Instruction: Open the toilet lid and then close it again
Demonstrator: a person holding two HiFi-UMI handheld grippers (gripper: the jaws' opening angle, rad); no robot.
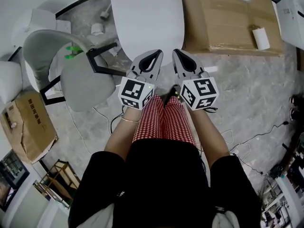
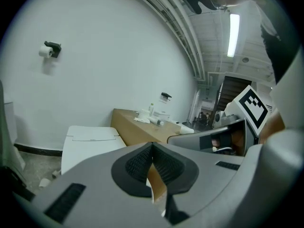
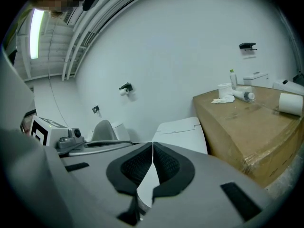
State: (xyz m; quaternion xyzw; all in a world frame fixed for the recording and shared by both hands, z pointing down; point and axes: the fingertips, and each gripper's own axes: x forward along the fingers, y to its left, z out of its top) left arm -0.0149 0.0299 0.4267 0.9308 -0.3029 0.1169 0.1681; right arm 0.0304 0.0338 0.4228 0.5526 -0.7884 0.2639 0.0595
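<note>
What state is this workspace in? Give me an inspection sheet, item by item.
Surface: grey mottled floor.
Job's things: toilet lid, white, down and closed.
Clutter: large cardboard box beside the toilet, paper roll on top; smaller cardboard box at left.
Grippers: left gripper and right gripper both shut, empty, side by side facing the toilet.
Cables: black cable loose on the floor at right.
Surroundings: grey chair; white wall with paper holder.

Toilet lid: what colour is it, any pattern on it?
Plain white, no pattern. The toilet lid shows best in the head view.
</note>
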